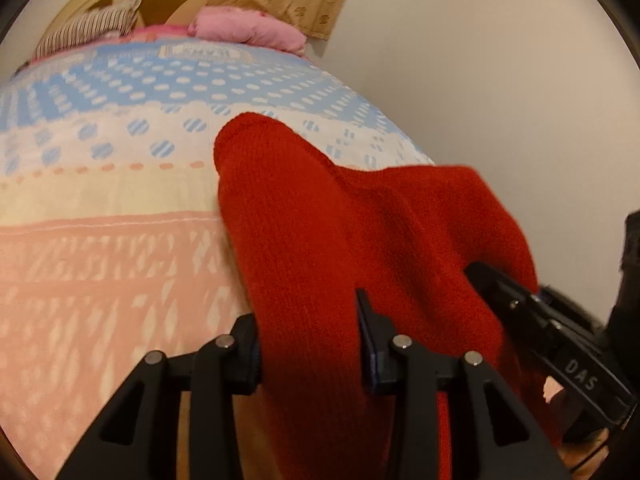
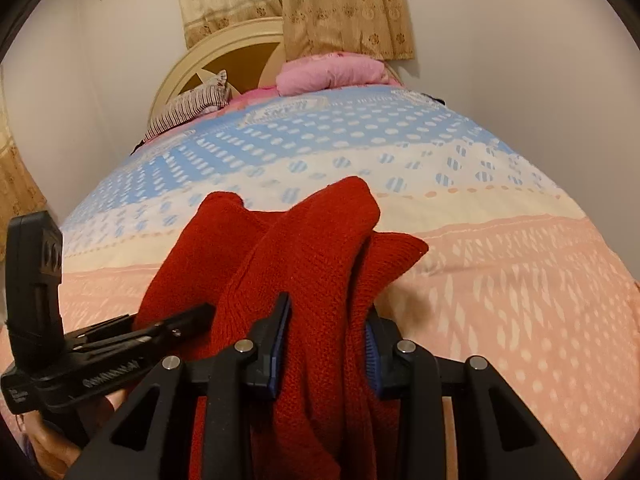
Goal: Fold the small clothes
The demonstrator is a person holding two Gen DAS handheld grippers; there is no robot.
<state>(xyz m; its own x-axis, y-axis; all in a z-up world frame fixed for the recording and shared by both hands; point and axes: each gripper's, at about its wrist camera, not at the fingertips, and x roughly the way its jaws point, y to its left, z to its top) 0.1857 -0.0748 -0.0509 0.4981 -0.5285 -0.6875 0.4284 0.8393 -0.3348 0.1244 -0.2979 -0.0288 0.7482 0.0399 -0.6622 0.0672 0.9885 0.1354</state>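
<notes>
In the left wrist view, the left gripper (image 1: 312,344) sits at the bottom centre of the frame, and its jaws are closed narrow on a thick fold of the red knitted garment (image 1: 320,216). The cloth runs up from between the jaws toward the middle of the picture and stands in a rounded peak over the bed (image 1: 100,200). The other gripper enters from the lower right of this frame and its black fingers touch the same cloth at its right edge.

In the right wrist view, the right gripper (image 2: 326,344) is at the bottom centre, and its jaws with blue pads (image 2: 280,340) pinch a bunch of the red knitted garment (image 2: 312,248). The garment rises to two peaks in the centre of the frame, and one corner of it lies toward the right on the pink part of the bed cover (image 2: 500,280). The left gripper (image 2: 200,316) reaches in from the lower left and touches the cloth there.

In the upper part of both frames are a pink pillow (image 2: 332,72), a striped pillow (image 2: 188,108), a cream headboard (image 2: 224,44) and a beige curtain (image 2: 332,4).
</notes>
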